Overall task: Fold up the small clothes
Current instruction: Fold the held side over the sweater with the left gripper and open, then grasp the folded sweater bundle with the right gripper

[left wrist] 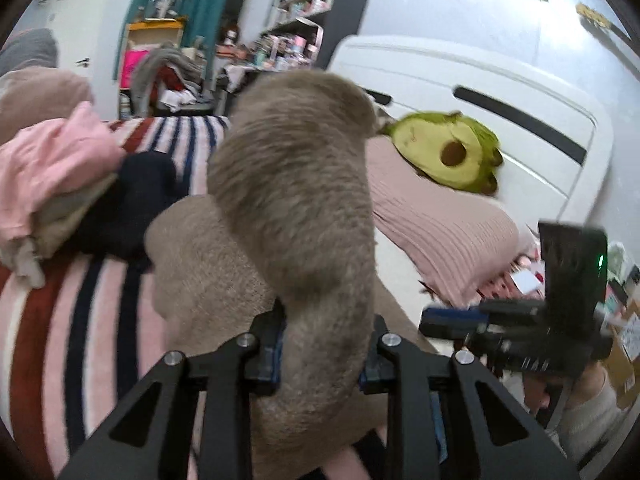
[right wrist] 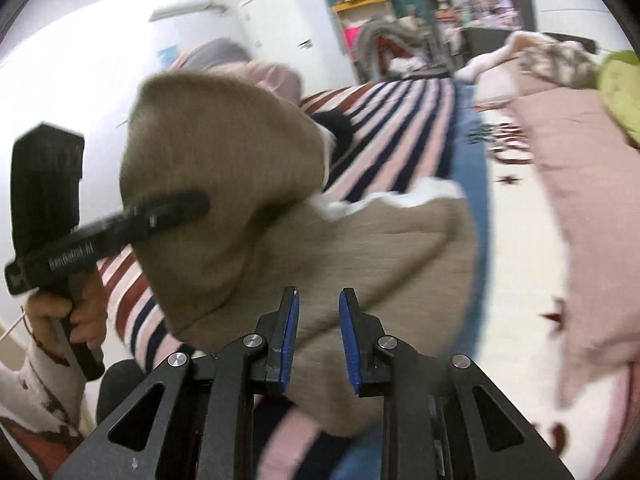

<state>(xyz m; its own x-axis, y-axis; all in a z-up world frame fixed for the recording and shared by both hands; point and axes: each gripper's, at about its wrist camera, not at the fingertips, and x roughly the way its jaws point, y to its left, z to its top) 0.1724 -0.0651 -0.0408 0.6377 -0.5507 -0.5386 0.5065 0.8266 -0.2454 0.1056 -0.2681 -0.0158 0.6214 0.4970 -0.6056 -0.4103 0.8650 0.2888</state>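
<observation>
The left gripper [left wrist: 324,352] is clamped on a taupe knit garment [left wrist: 288,184], which bulges up between its blue-padded fingers [left wrist: 276,344] and rises as a thick fold in front of the lens; the rest of that garment lies spread on the striped blanket [left wrist: 80,320] below; in the right wrist view the same garment [right wrist: 360,260] sits near the blanket's right edge, with one part lifted and pinched by the left gripper [right wrist: 188,206], whose handle is held in the person's left hand [right wrist: 80,312].

The right gripper [right wrist: 318,336] stands with its fingers parted and nothing between them, hovering just over the flat part of the garment; seen from the left wrist it [left wrist: 444,318] shows at the right edge, blurred.

On the blanket's far left side lies a pile of clothes: a pink piece [left wrist: 52,168] on top of a cream one [left wrist: 68,216], with a dark navy item [left wrist: 132,204] just beside them; toward the head of the bed a pink ribbed pillow [left wrist: 436,220] lies against the white headboard [left wrist: 500,92], and an avocado plush [left wrist: 448,152] rests on the pillow's upper end, touching the headboard.
</observation>
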